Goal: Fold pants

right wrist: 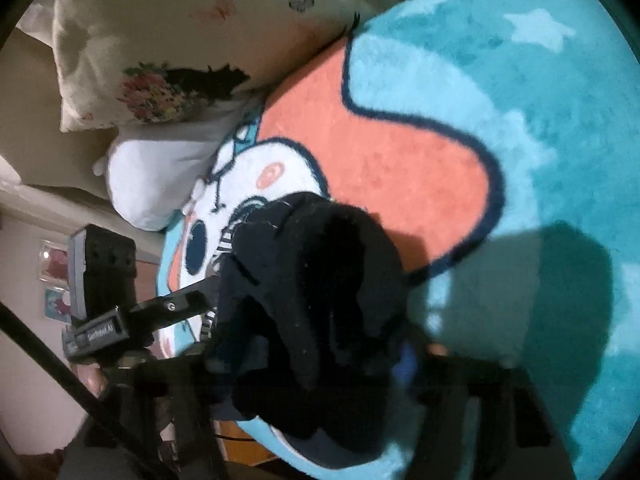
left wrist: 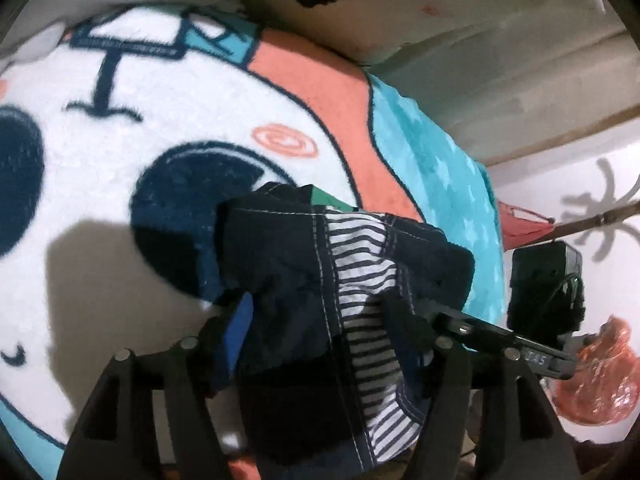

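Dark navy pants with a blue-and-white striped lining hang bunched above a plush cartoon blanket. My left gripper is shut on the pants' edge, cloth draped between its fingers. The right gripper reaches in from the right and grips the same bundle. In the right wrist view the pants fill the space between my right gripper's fingers, which are shut on them. The left gripper comes in from the left there.
The blanket is teal, coral and white with a cartoon face. Pillows lie at the bed's head. A wall and an orange plastic bag lie beyond the bed edge.
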A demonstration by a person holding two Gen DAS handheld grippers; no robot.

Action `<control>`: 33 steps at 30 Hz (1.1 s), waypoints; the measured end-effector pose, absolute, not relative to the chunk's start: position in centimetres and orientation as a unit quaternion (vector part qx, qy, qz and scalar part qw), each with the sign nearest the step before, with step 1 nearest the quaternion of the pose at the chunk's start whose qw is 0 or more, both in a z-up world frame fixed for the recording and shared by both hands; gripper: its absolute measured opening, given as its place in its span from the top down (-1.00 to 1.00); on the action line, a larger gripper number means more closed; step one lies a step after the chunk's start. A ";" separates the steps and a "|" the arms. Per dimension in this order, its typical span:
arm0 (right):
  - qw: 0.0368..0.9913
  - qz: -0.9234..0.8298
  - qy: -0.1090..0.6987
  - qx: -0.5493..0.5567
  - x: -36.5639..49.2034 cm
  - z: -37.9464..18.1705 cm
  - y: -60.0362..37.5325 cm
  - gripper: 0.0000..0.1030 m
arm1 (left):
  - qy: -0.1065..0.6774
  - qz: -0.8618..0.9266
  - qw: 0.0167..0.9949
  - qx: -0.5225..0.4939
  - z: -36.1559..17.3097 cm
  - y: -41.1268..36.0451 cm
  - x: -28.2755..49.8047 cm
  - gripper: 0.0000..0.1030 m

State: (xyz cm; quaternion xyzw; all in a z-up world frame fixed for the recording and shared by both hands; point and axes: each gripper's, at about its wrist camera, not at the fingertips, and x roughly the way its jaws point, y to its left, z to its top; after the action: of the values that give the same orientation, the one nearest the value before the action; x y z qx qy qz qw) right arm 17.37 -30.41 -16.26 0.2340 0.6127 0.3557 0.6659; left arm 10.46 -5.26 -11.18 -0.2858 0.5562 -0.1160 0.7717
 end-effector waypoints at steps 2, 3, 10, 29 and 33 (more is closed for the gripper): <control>0.666 0.361 0.610 0.235 17.3 -15.6 -30.6 0.24 | 0.553 -0.119 0.772 -0.290 -10.6 -5.4 10.3 0.34; 0.667 0.366 0.607 0.232 17.3 -15.1 -30.6 0.29 | 0.550 -0.122 0.773 -0.293 -10.2 -5.2 10.1 0.40; 0.697 0.400 0.562 0.192 18.2 -10.3 -28.5 0.31 | 0.525 -0.113 0.793 -0.288 -7.2 -4.0 10.5 0.47; 0.750 0.295 0.562 0.187 23.3 -12.7 -29.4 -0.18 | 0.543 -0.020 0.817 -0.193 -7.7 -3.4 15.7 0.33; 0.787 0.304 0.500 0.196 23.0 -8.3 -30.8 -0.09 | 0.510 -0.014 0.841 -0.181 -4.5 -4.2 13.0 0.33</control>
State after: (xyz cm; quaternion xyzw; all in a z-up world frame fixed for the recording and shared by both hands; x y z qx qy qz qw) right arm 22.98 -30.82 -8.30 0.1963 0.4998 0.3038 0.7870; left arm 12.98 -4.16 -4.55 -0.1815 0.5096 -0.0139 0.8410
